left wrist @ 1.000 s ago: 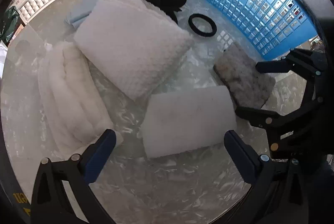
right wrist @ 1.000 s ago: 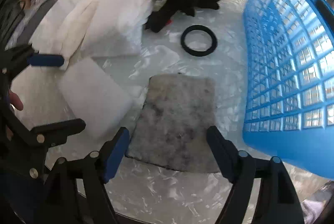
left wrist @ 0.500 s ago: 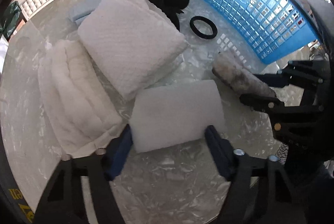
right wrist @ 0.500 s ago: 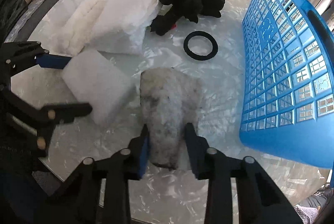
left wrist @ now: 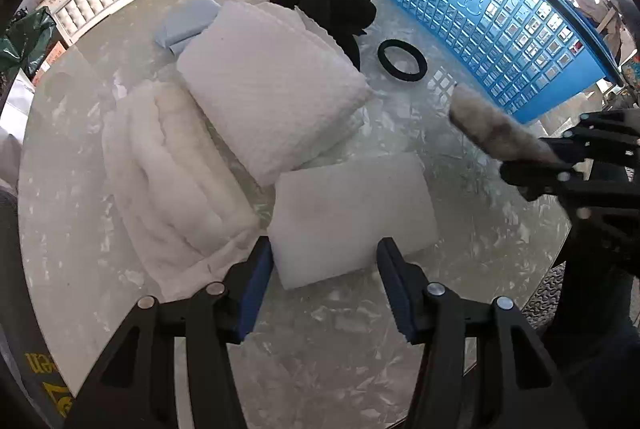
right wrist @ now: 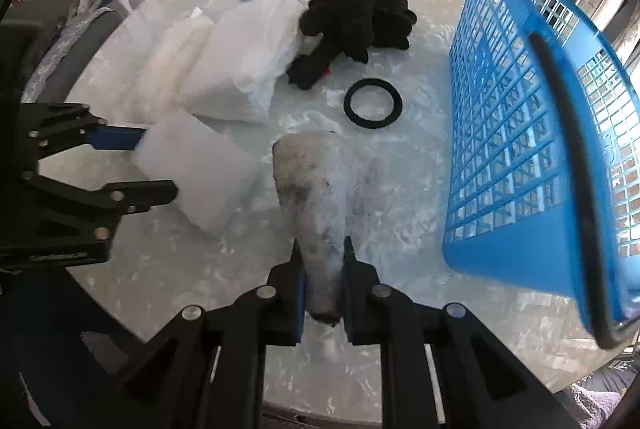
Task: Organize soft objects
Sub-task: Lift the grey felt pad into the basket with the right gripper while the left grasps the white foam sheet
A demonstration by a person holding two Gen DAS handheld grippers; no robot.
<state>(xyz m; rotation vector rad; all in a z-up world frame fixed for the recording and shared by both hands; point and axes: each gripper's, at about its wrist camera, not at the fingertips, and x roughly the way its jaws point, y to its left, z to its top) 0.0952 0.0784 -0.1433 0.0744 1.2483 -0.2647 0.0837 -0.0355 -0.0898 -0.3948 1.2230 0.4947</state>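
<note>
A blue basket (right wrist: 520, 133) stands on the marble tabletop (left wrist: 328, 341). The left gripper (left wrist: 324, 277), jaws closing, straddles a white foam block (left wrist: 352, 213) lying there. The right gripper (right wrist: 323, 285) clenches a grey pad (right wrist: 320, 189), squeezed and lifted beside the basket.

I see the mottled grey sponge (right wrist: 320, 197) pinched narrow and lifted, the white foam block (left wrist: 352, 213) flat nearby, and the blue basket (right wrist: 520, 149) tilted at right.
</note>
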